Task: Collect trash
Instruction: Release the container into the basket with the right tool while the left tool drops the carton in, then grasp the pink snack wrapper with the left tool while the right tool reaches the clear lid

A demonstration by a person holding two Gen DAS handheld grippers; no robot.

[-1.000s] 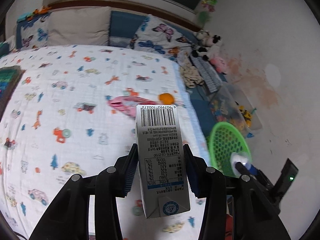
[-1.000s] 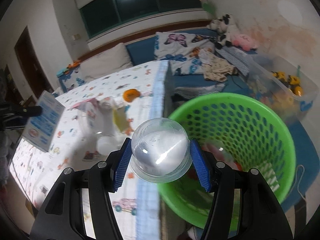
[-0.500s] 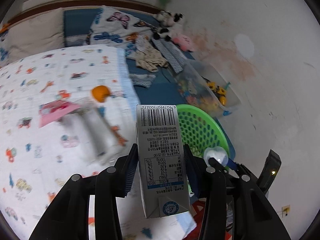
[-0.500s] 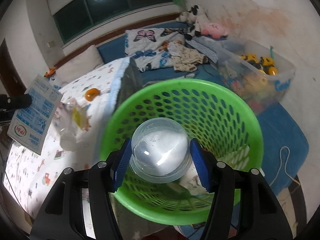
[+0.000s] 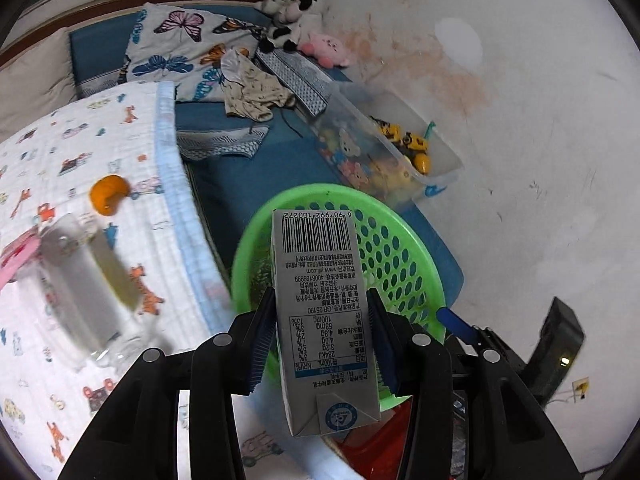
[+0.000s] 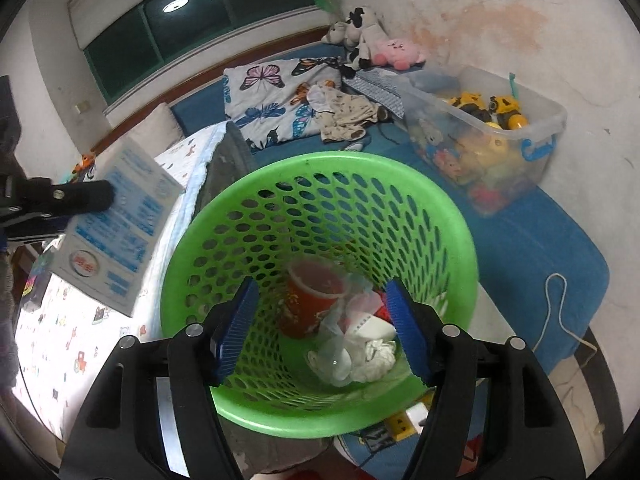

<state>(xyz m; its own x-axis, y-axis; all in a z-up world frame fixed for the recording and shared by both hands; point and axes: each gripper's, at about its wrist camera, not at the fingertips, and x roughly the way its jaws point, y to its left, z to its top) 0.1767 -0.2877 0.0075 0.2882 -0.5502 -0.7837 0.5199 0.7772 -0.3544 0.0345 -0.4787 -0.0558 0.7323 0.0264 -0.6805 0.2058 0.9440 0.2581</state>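
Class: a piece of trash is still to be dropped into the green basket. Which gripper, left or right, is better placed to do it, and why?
Left. The left gripper holds the milk carton by the green basket; the right gripper is open and empty over it.

Two hand-held grippers are in view: the left hand-held gripper (image 5: 320, 340) and the right hand-held gripper (image 6: 322, 328). There is one milk carton (image 5: 324, 320) and one green basket (image 6: 440, 208). Inside the basket lie one red cup (image 6: 310, 300), one clear dome lid (image 6: 334, 354) and perhaps two or three crumpled white scraps (image 6: 374, 354), too tangled to count surely. On the bed (image 5: 80, 152) sit one orange peel (image 5: 107, 194), one clear bottle (image 5: 80, 292) and one pink wrapper (image 5: 12, 264). Beyond stand one toy bin (image 6: 500, 136), one butterfly pillow (image 6: 276, 100) and three plush toys (image 6: 396, 52).
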